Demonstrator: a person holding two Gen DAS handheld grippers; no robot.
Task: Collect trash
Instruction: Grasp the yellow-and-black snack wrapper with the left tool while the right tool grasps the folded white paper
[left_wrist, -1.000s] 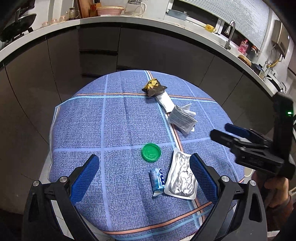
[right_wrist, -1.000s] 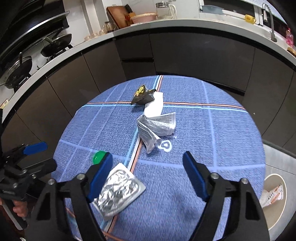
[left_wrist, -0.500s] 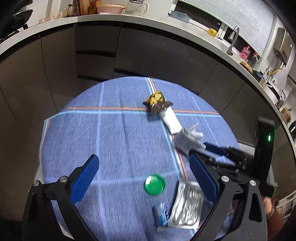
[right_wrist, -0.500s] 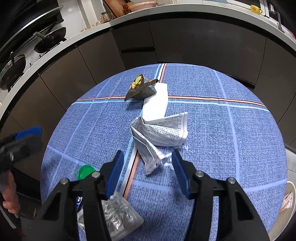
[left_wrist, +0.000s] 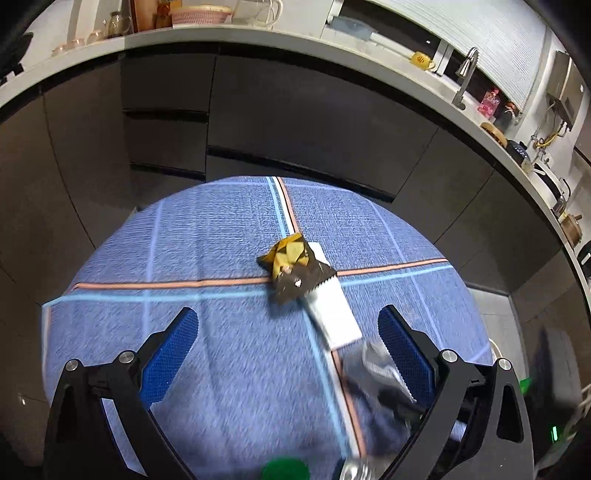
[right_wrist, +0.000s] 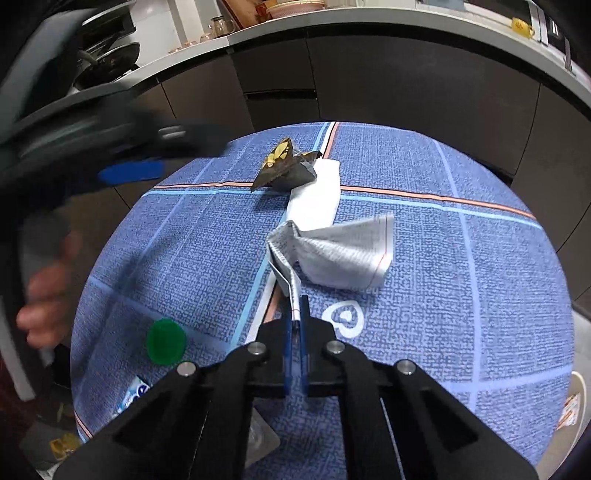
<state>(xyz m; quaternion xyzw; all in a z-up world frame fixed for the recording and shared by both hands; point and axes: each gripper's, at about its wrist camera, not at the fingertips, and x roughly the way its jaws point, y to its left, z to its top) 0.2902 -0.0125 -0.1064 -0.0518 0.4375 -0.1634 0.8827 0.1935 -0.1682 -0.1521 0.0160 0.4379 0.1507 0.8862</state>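
Crumpled printed paper (right_wrist: 343, 254) — lying mid-table on the blue checked cloth (right_wrist: 461, 314), its twisted near corner pinched between the blue pads of the right gripper (right_wrist: 294, 325), jaws pressed together on that thin tail. Gripping step looking done; lifting not yet showing, most of the sheet resting on the cloth. Sitting just beyond it, touching its far edge: a white slip (right_wrist: 316, 199), and on that slip's far end a dark and yellow snack wrapper (right_wrist: 286, 168). Lying nearer and to the left: a green cap (right_wrist: 165, 341), with a blue-and-white packet (right_wrist: 135, 393) at the near left edge of the cloth. Hovering over the table's left side, blurred in the right wrist view: the left gripper (left_wrist: 288, 354), fingers standing wide apart with nothing between them, the wrapper and slip lying ahead of it. Calling next, probably, for raising the paper clear without tearing the thin pinch, then carrying it right toward the bin (right_wrist: 574, 402) showing at the table's right edge — while aiming the free gripper at the wrapper.
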